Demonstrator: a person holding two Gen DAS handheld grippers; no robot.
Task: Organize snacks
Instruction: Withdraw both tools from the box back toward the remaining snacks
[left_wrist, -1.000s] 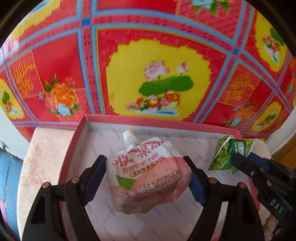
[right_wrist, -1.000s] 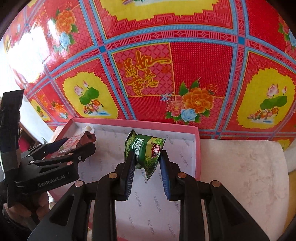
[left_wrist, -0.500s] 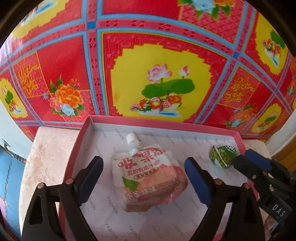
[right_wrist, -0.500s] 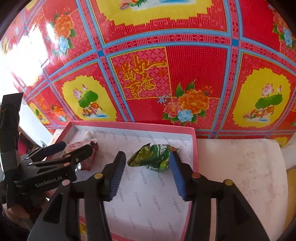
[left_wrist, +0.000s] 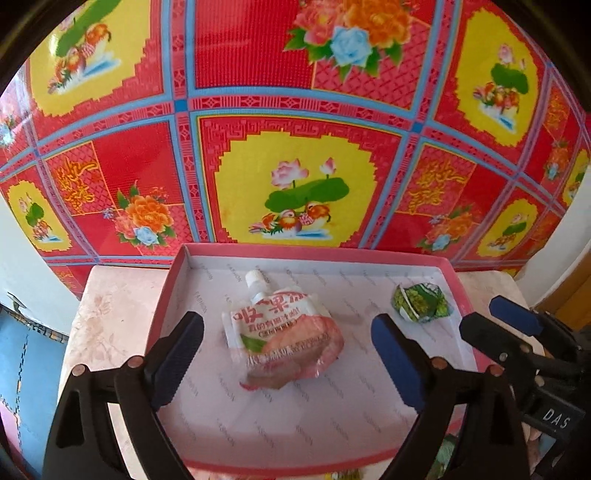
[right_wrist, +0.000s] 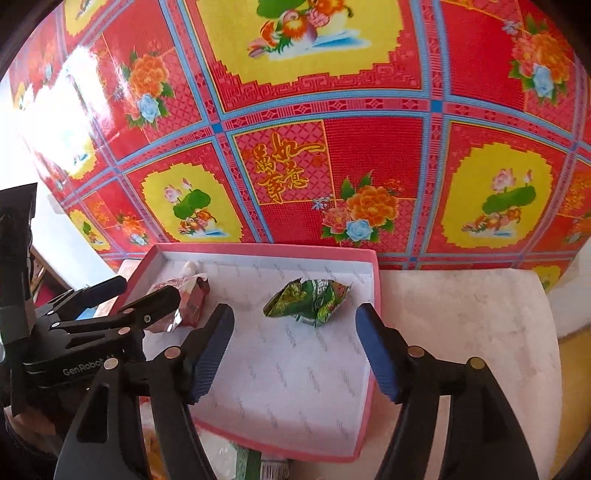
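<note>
A shallow pink box (left_wrist: 314, 252) with white paper lining sits on the table. A pink peach jelly pouch (left_wrist: 284, 332) with a white spout lies flat in its left part. My left gripper (left_wrist: 286, 325) hangs open above it, pads clear of it on both sides. A crumpled green snack packet (right_wrist: 310, 301) lies in the box's right part, also seen in the left wrist view as the green packet (left_wrist: 421, 302). My right gripper (right_wrist: 294, 314) hovers just short of it, jaws opening with nothing between them. The pouch (right_wrist: 192, 295) is partly hidden behind the left gripper (right_wrist: 147, 291).
The box rests on a pale marble-look table top (right_wrist: 461, 314), bare to its right and left (left_wrist: 107, 314). A red and yellow flowered cloth (left_wrist: 295, 110) rises right behind it. More snack wrappers (right_wrist: 255, 461) peek out under the box's near edge.
The left gripper let the pouch drop flat into the box and drew back and up. The right gripper released the green packet, which now lies in the box, and its jaws spread.
</note>
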